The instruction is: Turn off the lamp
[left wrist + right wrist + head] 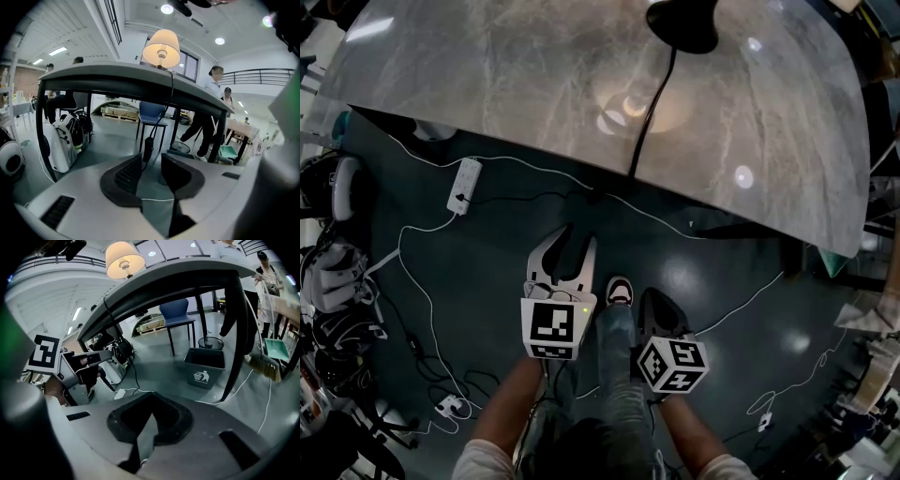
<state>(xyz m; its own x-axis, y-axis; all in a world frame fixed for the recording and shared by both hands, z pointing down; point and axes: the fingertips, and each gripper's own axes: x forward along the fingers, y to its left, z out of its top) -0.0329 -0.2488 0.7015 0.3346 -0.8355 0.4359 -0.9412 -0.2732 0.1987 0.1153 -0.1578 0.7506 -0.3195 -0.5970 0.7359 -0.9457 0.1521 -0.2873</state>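
cream-shaded table lamp (161, 48), lit, on grey marble table (117, 77); black inline cord switch (147, 150) hangs beneath. left gripper (151, 159) spread, empty, switch ahead; right gripper (153, 397) pressed together. advised: centre switch, squeeze squarely.

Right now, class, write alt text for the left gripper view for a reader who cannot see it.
The left gripper is open; a black switch on the cord hangs in view between its jaws, ungripped. Above, the lit lamp stands on the table.
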